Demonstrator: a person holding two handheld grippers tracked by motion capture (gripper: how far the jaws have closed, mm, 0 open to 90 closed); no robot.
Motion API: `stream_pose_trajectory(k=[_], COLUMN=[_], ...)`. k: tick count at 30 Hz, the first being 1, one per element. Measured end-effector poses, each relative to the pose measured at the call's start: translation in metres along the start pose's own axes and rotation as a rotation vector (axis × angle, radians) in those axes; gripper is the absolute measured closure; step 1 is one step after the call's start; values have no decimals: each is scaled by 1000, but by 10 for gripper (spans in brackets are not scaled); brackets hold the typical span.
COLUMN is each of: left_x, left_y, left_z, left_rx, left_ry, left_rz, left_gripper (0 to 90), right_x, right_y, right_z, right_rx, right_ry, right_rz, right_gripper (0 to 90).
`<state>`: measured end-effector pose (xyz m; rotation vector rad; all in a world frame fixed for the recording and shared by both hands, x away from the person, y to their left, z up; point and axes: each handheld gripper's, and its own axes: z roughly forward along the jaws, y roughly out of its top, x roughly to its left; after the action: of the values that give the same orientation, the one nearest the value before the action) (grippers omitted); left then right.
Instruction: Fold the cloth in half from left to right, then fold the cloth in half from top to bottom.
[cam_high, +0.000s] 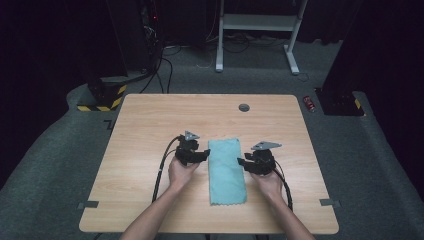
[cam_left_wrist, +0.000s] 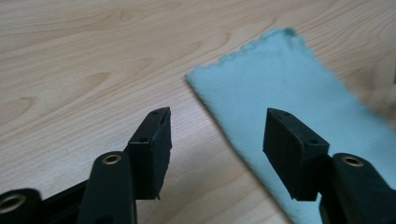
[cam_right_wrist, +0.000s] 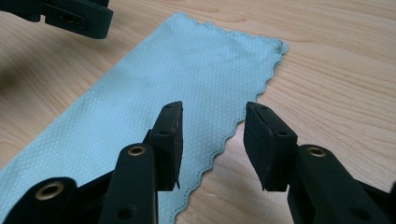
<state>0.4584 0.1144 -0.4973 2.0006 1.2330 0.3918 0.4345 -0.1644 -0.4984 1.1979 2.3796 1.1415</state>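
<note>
A light blue cloth (cam_high: 227, 171) lies flat near the middle of the wooden bench (cam_high: 150, 125), folded into a long strip that runs away from the person. The left claw (cam_high: 204, 155) sits just beside its left long edge and the right claw (cam_high: 242, 162) just beside its right long edge, one on each side. Both claws are spread wide and hold nothing; in the left gripper view the jaws straddle the cloth's edge (cam_left_wrist: 243, 140), and in the right gripper view they stand over its scalloped hem (cam_right_wrist: 219, 144). The cloth looks thin, soft and light, so it will likely sag and slide when lifted. Pinching an edge or a corner looks like the best hold.
</note>
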Motion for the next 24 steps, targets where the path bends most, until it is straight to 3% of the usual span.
stream_pose_trajectory(k=[5, 8, 10, 14, 18, 20, 24], left_x=[3, 1, 1, 7, 7, 6, 7], left_y=[4, 2, 3, 4, 10, 12, 19], left_z=[5, 8, 8, 10, 15, 16, 23], left_rx=[-21, 9, -1, -22, 16, 3, 27], left_ry=[3, 5, 6, 1, 8, 5, 5], left_rz=[-31, -26, -15, -33, -12, -20, -30], left_gripper=[419, 414, 416, 444, 446, 450, 443], right_x=[-1, -3, -4, -12, -15, -16, -17], right_y=[3, 4, 4, 5, 11, 14, 20], right_z=[-1, -7, -8, -4, 5, 5, 7], right_rx=[2, -17, -24, -24, -3, -17, -8], right_ry=[-18, -23, -24, -16, -33, -38, -54], right_rz=[-9, 4, 6, 38, 37, 37, 39], right_gripper=[578, 579, 582, 609, 612, 616, 618])
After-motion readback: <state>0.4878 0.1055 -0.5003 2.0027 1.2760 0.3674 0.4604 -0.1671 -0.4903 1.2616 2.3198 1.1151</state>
